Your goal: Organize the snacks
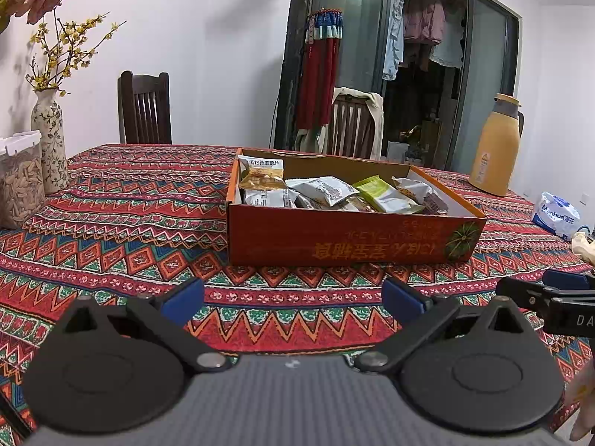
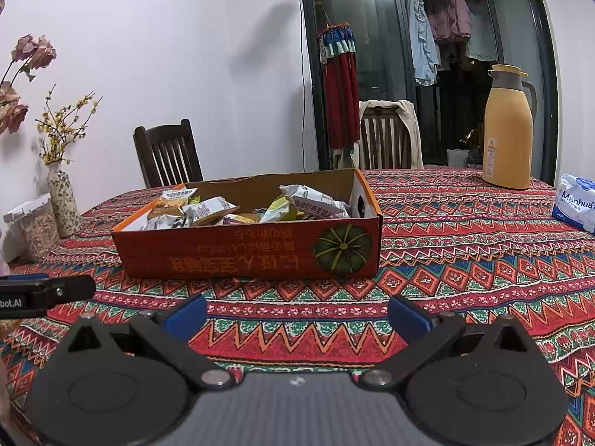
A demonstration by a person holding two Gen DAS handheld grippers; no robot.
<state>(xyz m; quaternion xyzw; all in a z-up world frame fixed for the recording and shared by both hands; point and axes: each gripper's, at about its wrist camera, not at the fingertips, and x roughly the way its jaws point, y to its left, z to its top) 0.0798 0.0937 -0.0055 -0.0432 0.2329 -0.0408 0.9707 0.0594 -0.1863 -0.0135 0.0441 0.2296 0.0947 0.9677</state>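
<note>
An orange cardboard box point(image 1: 334, 239) with a pumpkin print sits on the patterned tablecloth and holds several snack packets point(image 1: 327, 191). It also shows in the right wrist view point(image 2: 238, 256), with the packets point(image 2: 208, 210) inside. My left gripper point(image 1: 293, 299) is open and empty, low over the cloth in front of the box. My right gripper point(image 2: 297, 316) is open and empty, also in front of the box. Each gripper's tip shows at the edge of the other's view.
A flowered vase point(image 1: 50, 137) and a clear tub of seeds point(image 1: 20, 189) stand at the left. A yellow thermos jug point(image 2: 509, 130) and a tissue pack point(image 2: 574, 202) are at the right. Two wooden chairs point(image 2: 167, 152) stand behind the table.
</note>
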